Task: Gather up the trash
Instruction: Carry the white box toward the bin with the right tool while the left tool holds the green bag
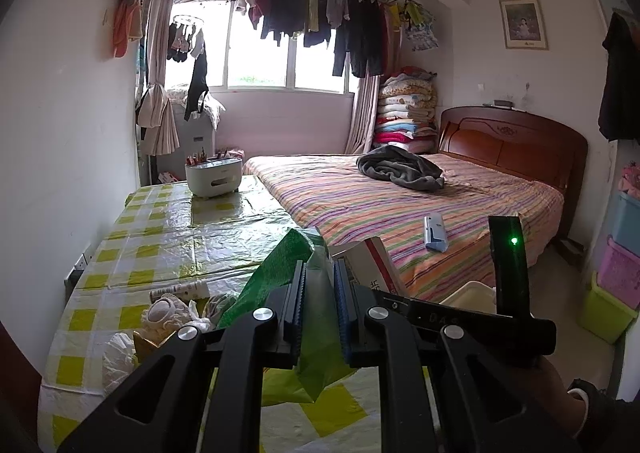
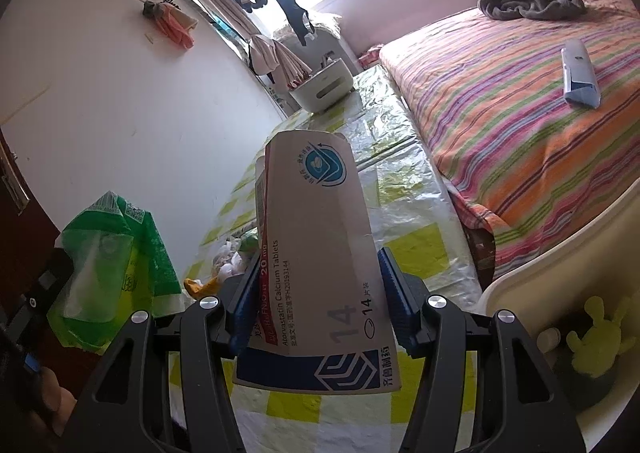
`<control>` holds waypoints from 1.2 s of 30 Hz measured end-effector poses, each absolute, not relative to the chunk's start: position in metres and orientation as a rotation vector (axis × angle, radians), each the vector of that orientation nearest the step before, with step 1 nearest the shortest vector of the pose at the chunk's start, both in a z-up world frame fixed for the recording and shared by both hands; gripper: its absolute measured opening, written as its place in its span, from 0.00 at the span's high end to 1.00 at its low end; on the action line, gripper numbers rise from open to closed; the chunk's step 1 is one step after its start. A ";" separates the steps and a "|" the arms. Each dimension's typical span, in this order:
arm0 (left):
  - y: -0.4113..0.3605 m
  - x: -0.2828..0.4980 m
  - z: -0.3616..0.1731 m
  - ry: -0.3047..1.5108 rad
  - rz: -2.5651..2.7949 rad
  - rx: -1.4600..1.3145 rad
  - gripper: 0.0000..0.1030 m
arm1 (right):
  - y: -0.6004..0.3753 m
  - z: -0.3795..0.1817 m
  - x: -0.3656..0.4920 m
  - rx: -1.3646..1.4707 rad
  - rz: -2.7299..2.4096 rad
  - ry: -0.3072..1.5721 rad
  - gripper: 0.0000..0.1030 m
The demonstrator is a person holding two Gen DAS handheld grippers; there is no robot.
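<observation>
Both claws grip trash: green wrapper (image 1: 316,285), tablet box (image 2: 316,253).

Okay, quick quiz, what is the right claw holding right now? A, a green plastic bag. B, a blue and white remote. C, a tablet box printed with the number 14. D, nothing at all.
C: the right claw is shut on the tablet box, its blue pads pressing both sides, while the green plastic bag is in the left claw.
</observation>
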State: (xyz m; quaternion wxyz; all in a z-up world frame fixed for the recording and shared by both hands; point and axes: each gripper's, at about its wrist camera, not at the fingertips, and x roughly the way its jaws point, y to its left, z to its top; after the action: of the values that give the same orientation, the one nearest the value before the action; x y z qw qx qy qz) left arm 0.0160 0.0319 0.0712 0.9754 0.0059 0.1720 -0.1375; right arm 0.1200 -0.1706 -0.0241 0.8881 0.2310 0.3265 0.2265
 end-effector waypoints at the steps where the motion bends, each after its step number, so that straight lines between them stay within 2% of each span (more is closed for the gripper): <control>1: 0.030 0.016 0.072 0.343 -0.274 0.012 0.86 | -0.172 -0.025 0.121 0.483 0.473 0.681 0.48; 13: 0.013 0.018 0.074 0.343 -0.273 0.027 0.86 | -0.188 -0.010 0.124 0.462 0.473 0.632 0.48; 36: -0.013 0.009 0.082 0.357 -0.309 0.063 0.86 | -0.216 -0.018 0.121 0.486 0.393 0.628 0.48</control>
State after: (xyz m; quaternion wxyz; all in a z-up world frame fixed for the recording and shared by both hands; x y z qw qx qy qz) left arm 0.0095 -0.0132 0.0819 0.9717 0.0313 0.1770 -0.1530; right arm 0.1213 -0.2163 -0.0180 0.9034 0.2353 0.3041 0.1899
